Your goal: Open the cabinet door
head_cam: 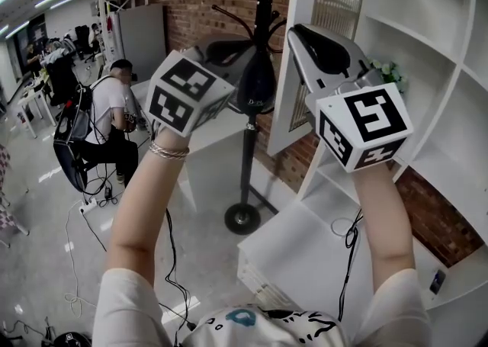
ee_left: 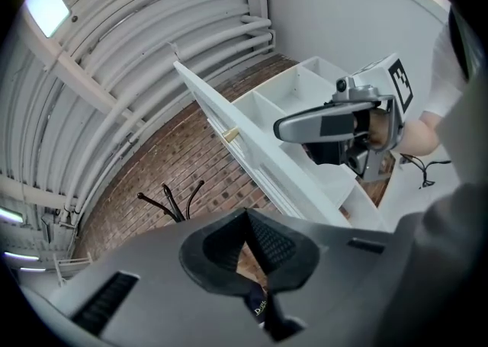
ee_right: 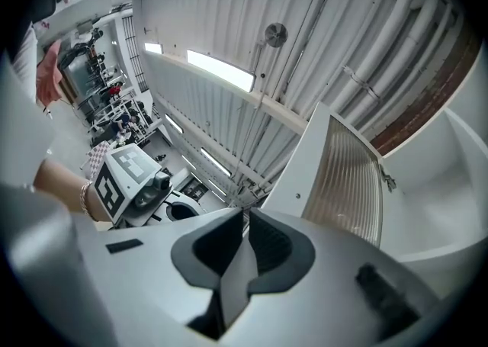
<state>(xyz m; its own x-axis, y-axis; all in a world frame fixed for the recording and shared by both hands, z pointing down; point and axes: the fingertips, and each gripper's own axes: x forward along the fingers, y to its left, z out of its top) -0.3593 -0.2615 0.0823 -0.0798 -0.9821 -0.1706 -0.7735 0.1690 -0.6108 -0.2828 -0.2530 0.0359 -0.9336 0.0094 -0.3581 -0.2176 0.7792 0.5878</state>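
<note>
The white cabinet door [head_cam: 326, 10], with a ribbed glass panel, stands swung open from the white shelf unit [head_cam: 450, 71]. In the left gripper view the door [ee_left: 255, 159] shows edge-on with its small handle [ee_left: 230, 135]; in the right gripper view the door [ee_right: 347, 185] fills the middle right. My right gripper [head_cam: 299, 34] is raised just in front of the door, its jaws together with nothing between them [ee_right: 245, 216]. My left gripper [head_cam: 223, 49] is held up beside it, near the coat rack, also shut and holding nothing [ee_left: 245, 216]. Neither gripper touches the door.
A black coat rack [head_cam: 255, 2] stands left of the door, with a dark bag hanging on it. Below is a low white cabinet top [head_cam: 305, 254]. A seated person [head_cam: 110, 109] and cables lie at the left. A small plant [head_cam: 389, 71] sits on a shelf.
</note>
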